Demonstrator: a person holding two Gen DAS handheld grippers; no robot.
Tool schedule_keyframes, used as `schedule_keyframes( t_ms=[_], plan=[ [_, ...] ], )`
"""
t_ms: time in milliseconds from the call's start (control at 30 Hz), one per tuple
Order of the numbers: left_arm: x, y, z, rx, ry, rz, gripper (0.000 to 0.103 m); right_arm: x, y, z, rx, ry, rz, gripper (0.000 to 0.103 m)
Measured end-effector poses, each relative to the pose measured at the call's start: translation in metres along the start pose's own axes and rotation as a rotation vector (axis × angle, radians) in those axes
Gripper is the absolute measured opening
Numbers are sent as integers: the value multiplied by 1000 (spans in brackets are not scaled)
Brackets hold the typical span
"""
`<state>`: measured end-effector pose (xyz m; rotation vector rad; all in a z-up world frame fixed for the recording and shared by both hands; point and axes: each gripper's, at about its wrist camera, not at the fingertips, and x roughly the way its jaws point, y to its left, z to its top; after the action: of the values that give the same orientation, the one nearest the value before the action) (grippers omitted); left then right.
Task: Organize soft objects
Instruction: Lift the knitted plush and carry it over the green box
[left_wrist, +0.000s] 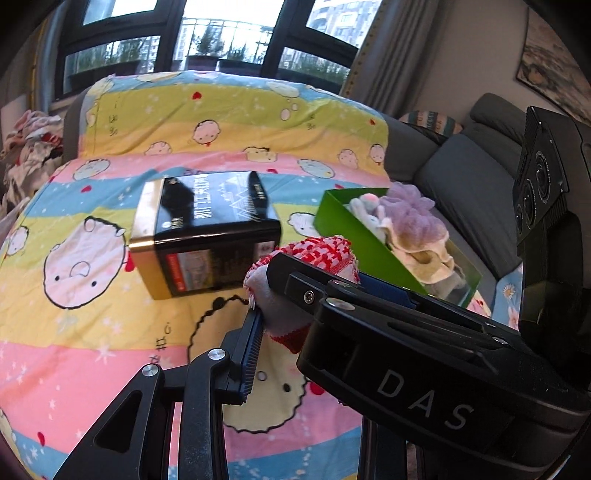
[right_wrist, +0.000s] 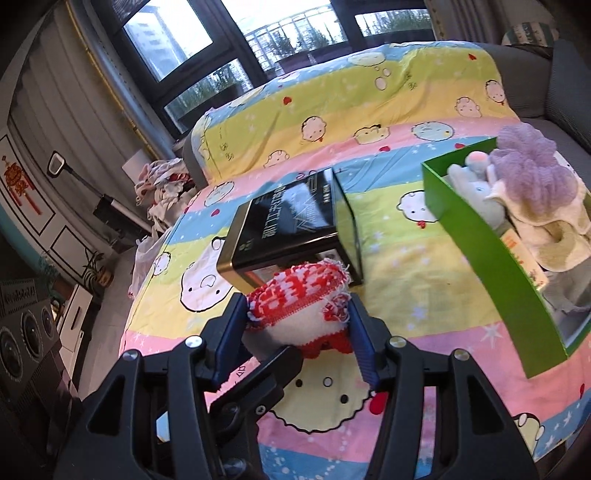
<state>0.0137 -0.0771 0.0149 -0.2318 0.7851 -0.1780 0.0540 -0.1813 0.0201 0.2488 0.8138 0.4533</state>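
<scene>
From my left wrist camera, my left gripper (left_wrist: 295, 291) is closed on a red and white knit thing (left_wrist: 317, 254). One blue pad (left_wrist: 253, 347) shows on the left. The other pad is mostly hidden behind my right gripper (left_wrist: 406, 350), which crosses in front and blocks the low right part of the view. So I can only see the top and one gray-white side of the knit thing. It is up above the bed cover (left_wrist: 92, 206), just in front of a black and gold box (left_wrist: 207, 236) that lies on the bed. To the right is a green box (left_wrist: 343, 225) with a purple fluffy thing (left_wrist: 410, 210), a small gray plush toy (left_wrist: 365, 212) and a pale yellow towel (left_wrist: 424, 254) inside. The near end of the green box is hidden by my right gripper. The words on the black box are blurry. Behind the bed there are big dark windows (left_wrist: 221, 37), and a gray sofa (left_wrist: 465, 173) is on the right.

From my right wrist camera, my right gripper (right_wrist: 299, 325) is closed on the same knit thing (right_wrist: 299, 299), with a blue pad (right_wrist: 364, 347) on each side of it. A black finger of my left gripper (right_wrist: 258, 376) pokes in from below and hides the bottom of the knit thing. The black and gold box (right_wrist: 288, 225) is right behind it. The green box (right_wrist: 480, 258) is on the right, tilted in this view, and its far side is cut off at the edge. The bed cover (right_wrist: 424, 288) has pink, yellow and blue stripes with cartoon faces. A pile of clothes (right_wrist: 166, 192) sits left of the bed, too small to make out.
</scene>
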Motion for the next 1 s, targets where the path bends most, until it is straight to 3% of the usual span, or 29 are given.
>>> schedule_keyframes(
  t_ms=[567,1000],
  plan=[
    [9,-29,5,37,3,-29,32,-20,-22,4,17,-43,-36,56],
    [22,-71,17,133,-9,-79,32,-47,-59,15,55,-109,-76,57]
  ],
)
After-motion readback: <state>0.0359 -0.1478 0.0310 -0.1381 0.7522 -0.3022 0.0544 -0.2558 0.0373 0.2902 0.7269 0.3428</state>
